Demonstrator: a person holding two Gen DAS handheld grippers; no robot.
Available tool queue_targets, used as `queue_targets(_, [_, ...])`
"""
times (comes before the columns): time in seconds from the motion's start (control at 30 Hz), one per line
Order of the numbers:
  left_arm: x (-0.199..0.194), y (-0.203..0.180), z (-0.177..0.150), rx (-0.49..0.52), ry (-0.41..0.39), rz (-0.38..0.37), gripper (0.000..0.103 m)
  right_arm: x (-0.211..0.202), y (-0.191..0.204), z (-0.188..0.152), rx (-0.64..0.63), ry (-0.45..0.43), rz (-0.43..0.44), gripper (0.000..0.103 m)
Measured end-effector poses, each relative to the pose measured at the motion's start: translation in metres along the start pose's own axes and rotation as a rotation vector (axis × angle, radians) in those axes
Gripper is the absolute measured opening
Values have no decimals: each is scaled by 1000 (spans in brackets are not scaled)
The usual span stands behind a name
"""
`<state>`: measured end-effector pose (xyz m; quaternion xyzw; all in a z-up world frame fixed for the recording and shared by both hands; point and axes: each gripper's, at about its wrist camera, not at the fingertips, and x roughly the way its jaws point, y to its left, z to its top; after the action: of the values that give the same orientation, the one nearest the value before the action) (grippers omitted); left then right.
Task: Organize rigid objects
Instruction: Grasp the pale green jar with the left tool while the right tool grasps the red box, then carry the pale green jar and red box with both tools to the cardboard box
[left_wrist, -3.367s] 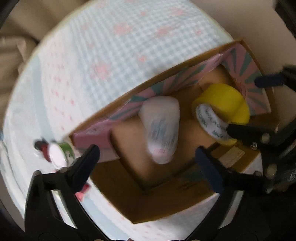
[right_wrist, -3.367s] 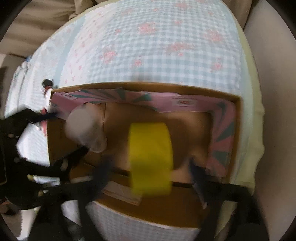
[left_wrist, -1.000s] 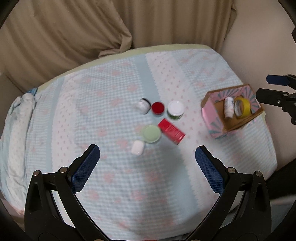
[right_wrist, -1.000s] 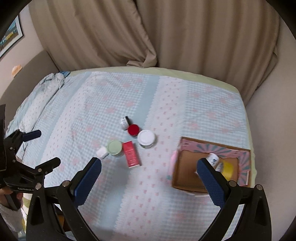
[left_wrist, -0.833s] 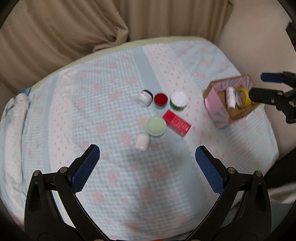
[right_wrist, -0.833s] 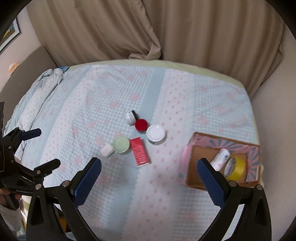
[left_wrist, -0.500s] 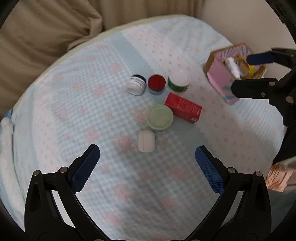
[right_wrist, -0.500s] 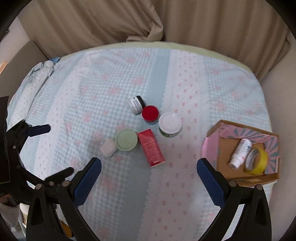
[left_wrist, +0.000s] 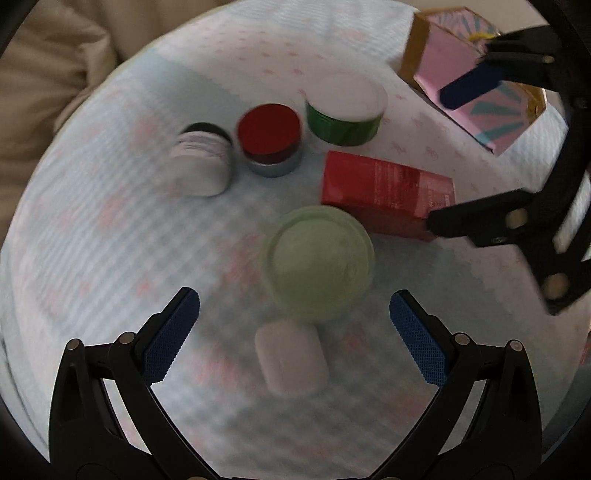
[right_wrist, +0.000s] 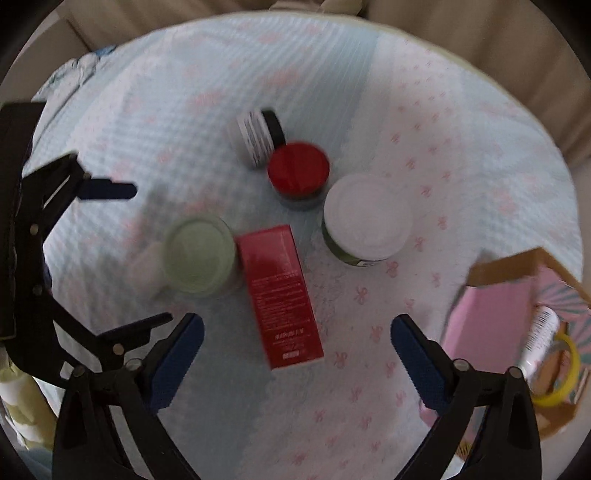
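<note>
Both grippers are open and empty above a blue-checked cloth. My left gripper (left_wrist: 293, 334) hovers over a white earbud case (left_wrist: 291, 363), just short of a pale green jar (left_wrist: 318, 261). My right gripper (right_wrist: 295, 349) hovers over the near end of a red carton (right_wrist: 281, 295). Beyond lie a red-lidded jar (right_wrist: 298, 173), a white-lidded green jar (right_wrist: 367, 218) and a black-capped white jar on its side (right_wrist: 258, 133). A pink cardboard box (right_wrist: 491, 317) at the right holds a white tube (right_wrist: 540, 334) and a yellow tape roll (right_wrist: 563, 373).
The right gripper shows in the left wrist view (left_wrist: 480, 147) beside the red carton (left_wrist: 384, 192) and the box (left_wrist: 450, 62). The left gripper shows at the left of the right wrist view (right_wrist: 122, 254). Beige curtain lies beyond the cloth's far edge.
Both grippers have come down and closer to the objects on the cloth, away from the box. Both stayed open.
</note>
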<state>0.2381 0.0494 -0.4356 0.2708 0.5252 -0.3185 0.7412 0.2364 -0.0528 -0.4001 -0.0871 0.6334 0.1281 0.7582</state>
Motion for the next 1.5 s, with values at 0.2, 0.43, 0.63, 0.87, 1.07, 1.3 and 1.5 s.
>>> queue_targets(0.2, [27, -8, 8, 78, -18, -22, 93, 41, 2, 4, -77, 54, 25, 79])
queue_targets(0.43, [41, -16, 12, 122, -22, -20, 71, 64, 6, 2, -75, 89, 72, 53])
queue_targets(0.63, [42, -11, 12, 103, -43, -43, 69, 60, 11, 3, -71, 88, 81, 40])
queue_targets(0.87, [39, -10, 11, 84, -51, -46, 69, 55, 12, 5, -57, 82, 77, 40])
queue_targets(1.07, [32, -10, 9, 63, -66, -50, 69, 59, 7, 9, -43, 77, 88, 40])
queue_targets(1.3, [14, -11, 5, 49, -95, -27, 69, 40, 5, 13, -26, 37, 78, 40])
queue_targets(1.5, [-8, -7, -5, -1, -107, 7, 69, 16, 3, 12, 2, 2, 73, 40])
